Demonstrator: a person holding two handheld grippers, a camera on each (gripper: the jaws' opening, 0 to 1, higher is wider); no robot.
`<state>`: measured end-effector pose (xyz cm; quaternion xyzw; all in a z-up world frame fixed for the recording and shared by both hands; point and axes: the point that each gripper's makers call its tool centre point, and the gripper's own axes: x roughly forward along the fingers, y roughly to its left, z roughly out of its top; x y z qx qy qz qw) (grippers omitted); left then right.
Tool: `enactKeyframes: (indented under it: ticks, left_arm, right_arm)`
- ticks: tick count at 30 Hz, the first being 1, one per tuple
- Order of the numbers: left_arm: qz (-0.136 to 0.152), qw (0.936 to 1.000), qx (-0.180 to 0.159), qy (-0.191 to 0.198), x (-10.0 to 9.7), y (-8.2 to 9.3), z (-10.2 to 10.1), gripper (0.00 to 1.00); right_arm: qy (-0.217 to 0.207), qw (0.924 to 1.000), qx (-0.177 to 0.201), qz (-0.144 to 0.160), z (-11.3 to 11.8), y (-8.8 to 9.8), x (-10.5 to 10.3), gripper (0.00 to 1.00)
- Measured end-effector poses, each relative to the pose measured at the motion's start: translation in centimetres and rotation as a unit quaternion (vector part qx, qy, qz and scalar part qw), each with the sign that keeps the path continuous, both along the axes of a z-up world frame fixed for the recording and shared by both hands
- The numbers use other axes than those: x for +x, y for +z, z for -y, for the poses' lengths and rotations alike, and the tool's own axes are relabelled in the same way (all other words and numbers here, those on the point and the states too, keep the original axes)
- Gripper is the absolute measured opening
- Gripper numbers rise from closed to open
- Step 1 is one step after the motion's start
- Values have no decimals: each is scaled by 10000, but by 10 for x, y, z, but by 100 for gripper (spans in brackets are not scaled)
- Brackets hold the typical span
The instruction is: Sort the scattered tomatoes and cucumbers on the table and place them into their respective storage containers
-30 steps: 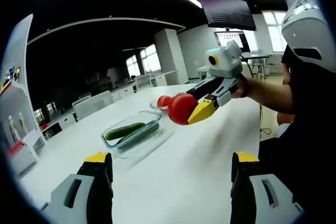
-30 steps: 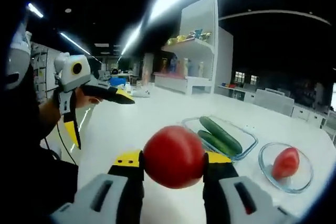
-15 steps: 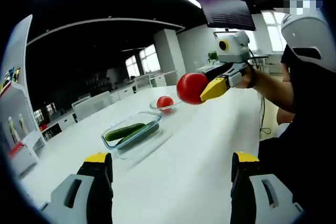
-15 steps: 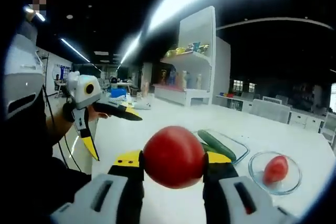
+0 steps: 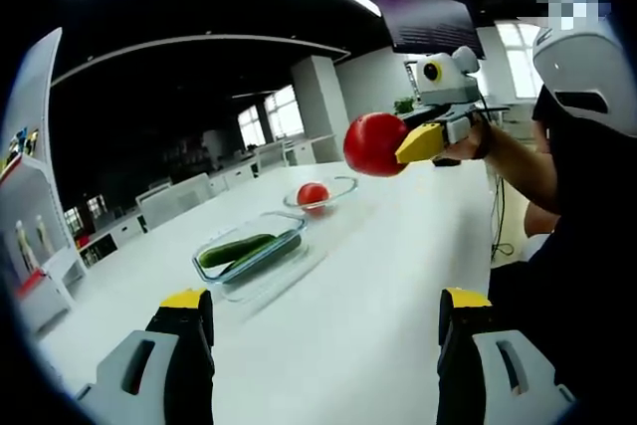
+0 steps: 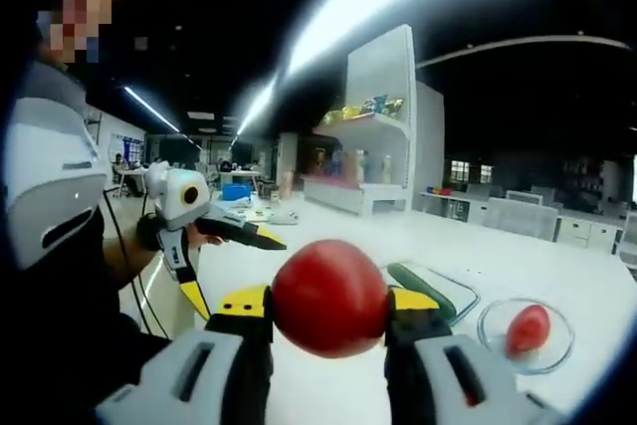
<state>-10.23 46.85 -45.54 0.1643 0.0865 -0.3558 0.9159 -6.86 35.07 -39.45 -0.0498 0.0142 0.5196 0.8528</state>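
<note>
1. The right gripper (image 6: 328,311) is clamped on a tomato (image 6: 329,297): round, smooth, evenly red with a dull sheen, pinched between the yellow-tipped jaws and held in the air above the worktop (image 6: 557,271).
2. The left gripper (image 5: 325,318) stands with its jaws wide apart and nothing between them; its grey bodies end in black fingers capped in yellow.
3. In the left gripper view the right gripper (image 5: 398,146) comes in from the right, raised well above the worktop (image 5: 378,286), with the same tomato (image 5: 374,143) at its tip.
4. On the white, smooth worktop lies a clear rectangular container (image 5: 251,252) with rounded corners, holding long dark green cucumbers (image 5: 236,248).
5. Just beyond it sits a round clear bowl (image 5: 320,192) with a second tomato (image 5: 313,194) inside.
6. In the right gripper view the left gripper (image 6: 219,266) is held by a hand (image 6: 204,239) beside the worktop's edge.
7. Farther off are white shelves (image 6: 383,136) with small coloured items, rows of white desks, windows, and long ceiling lights in a dark ceiling.
</note>
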Motion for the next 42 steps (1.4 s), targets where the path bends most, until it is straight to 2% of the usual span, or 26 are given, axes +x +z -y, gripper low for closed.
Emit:
enactKeyframes:
  ticks: [3, 10, 16, 18, 20, 23, 27, 30, 38, 42]
  left_arm:
    - [-4, 10000, 11, 23, -1, -1, -1, 93]
    - [31, 10000, 11, 23, -1, 1, -2, 93]
    - [33, 10000, 29, 20, -1, 1, -2, 93]
    - [43, 10000, 36, 15, -1, 2, -1, 93]
    - [54, 10000, 61, 17, -1, 2, -1, 93]
    - [65, 9999, 144, 4, -2, 1, 0, 92]
    - [52, 9999, 87, -9, -2, 2, 1, 92]
    - [57, 9999, 85, -17, -2, 2, 1, 93]
    - [11, 9999, 107, -37, -2, -1, 0, 93]
    - [12, 9999, 90, -59, -2, -1, 2, 93]
  right_arm:
    - [-41, 10000, 64, -28, 5, 4, 5, 40]
    - [-342, 9992, 149, 113, 22, 19, 25, 40]
    - [-899, 9956, 55, 241, 47, 29, 59, 40]
    - [-1257, 9912, -74, 405, 57, 29, 74, 40]
    - [-1507, 9875, -165, 423, 64, 27, 85, 40]
    - [-1865, 9814, -251, 375, 74, 17, 104, 40]
    - [-2480, 9671, -515, 256, 88, -11, 141, 40]
    - [-2682, 9615, -585, 108, 92, -31, 159, 40]
    - [-3006, 9507, -757, -18, 97, -60, 186, 40]
    - [-3031, 9500, -726, -171, 95, -69, 191, 39]
